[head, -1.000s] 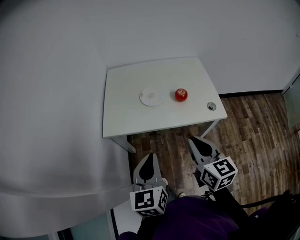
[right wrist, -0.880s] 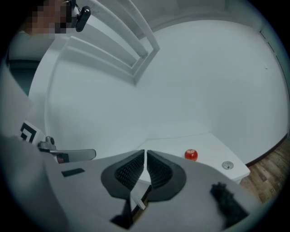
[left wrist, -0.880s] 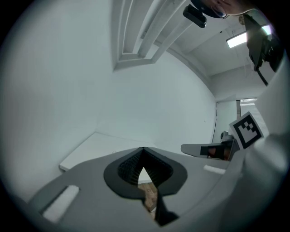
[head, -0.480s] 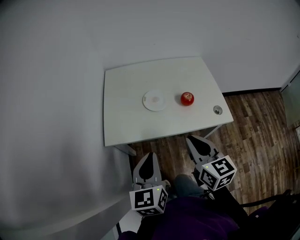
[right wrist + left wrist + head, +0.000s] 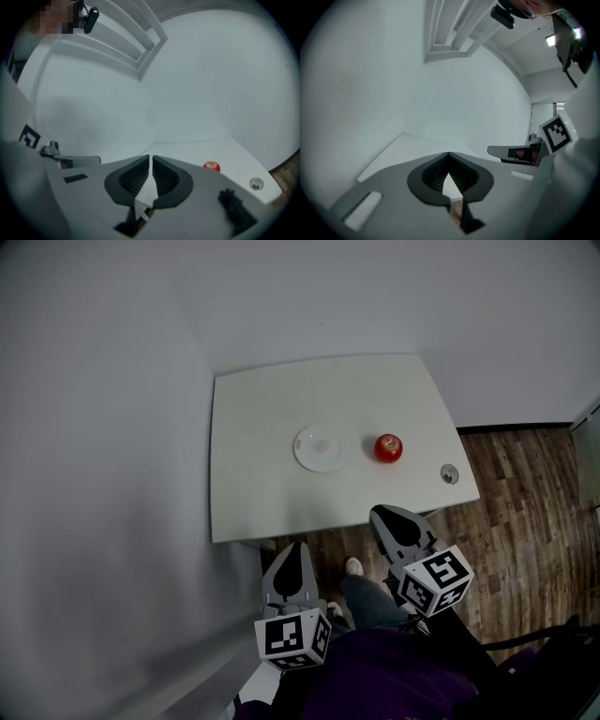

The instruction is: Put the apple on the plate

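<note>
Apple [image 5: 388, 448] sits upright on the white counter [image 5: 253, 484], right of centre, with neither tongs touching it. Plate [image 5: 319, 449] is just to its left: small, white, not touching it. A small round metal fitting [image 5: 450, 473] sits near the counter's front right corner. The counter is pushed into a corner of plain pale walls [image 5: 122, 427], with dark wood plank floor [image 5: 525, 493] to its right and in front. Your left tongs [image 5: 296, 549] are short of the front edge, over the floor. Your right tongs [image 5: 384, 515] line up about with that edge in the head view. Both are well apart from the apple and closed tip to tip with nothing between them. Your shoe [image 5: 353, 566] shows between them. The right gripper view catches the apple and fitting, but the tongs' own body covers the plate. The left gripper view shows only bare counter, wall and the other gripper. Can't tell what the fitting is.
</note>
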A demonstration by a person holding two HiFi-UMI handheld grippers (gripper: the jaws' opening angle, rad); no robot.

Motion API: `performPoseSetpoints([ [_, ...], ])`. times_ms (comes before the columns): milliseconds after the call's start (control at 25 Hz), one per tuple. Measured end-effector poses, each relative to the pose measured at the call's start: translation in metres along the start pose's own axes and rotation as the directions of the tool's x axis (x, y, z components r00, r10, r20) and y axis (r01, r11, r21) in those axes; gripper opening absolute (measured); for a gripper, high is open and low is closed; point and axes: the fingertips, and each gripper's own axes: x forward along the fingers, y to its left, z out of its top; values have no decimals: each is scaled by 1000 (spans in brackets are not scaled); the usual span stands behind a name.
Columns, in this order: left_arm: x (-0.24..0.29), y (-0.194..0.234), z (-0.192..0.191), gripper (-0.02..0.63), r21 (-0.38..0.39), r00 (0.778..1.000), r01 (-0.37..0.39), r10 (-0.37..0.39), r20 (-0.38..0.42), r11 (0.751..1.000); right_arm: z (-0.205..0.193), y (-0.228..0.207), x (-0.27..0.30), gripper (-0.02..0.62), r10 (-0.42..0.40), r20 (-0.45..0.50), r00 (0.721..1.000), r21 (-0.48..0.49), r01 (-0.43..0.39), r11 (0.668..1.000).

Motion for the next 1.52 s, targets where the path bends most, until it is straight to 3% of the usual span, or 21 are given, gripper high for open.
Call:
performPoseSetpoints([
  [320, 62, -7, 20, 8, 8, 1000, 7, -7, 4, 1000, 19, -46, 42, 14, 47, -6, 999, 15, -47, 999],
  [880, 136, -16, 31, 8, 6, 998, -69, 69, 6, 998, 28, -151, 82, 15, 16, -62, 998, 2, -16, 1000],
  [1000, 144, -14, 29, 8, -2, 997, -83, 83, -1, 997, 25, -165, 87, 81, 17, -83, 996, 2, -17, 1000],
  [1520, 173, 8, 54, 8, 26, 997, -77, 77, 17, 997, -4, -214, 118, 211, -94, -224, 970, -20, 91, 996],
])
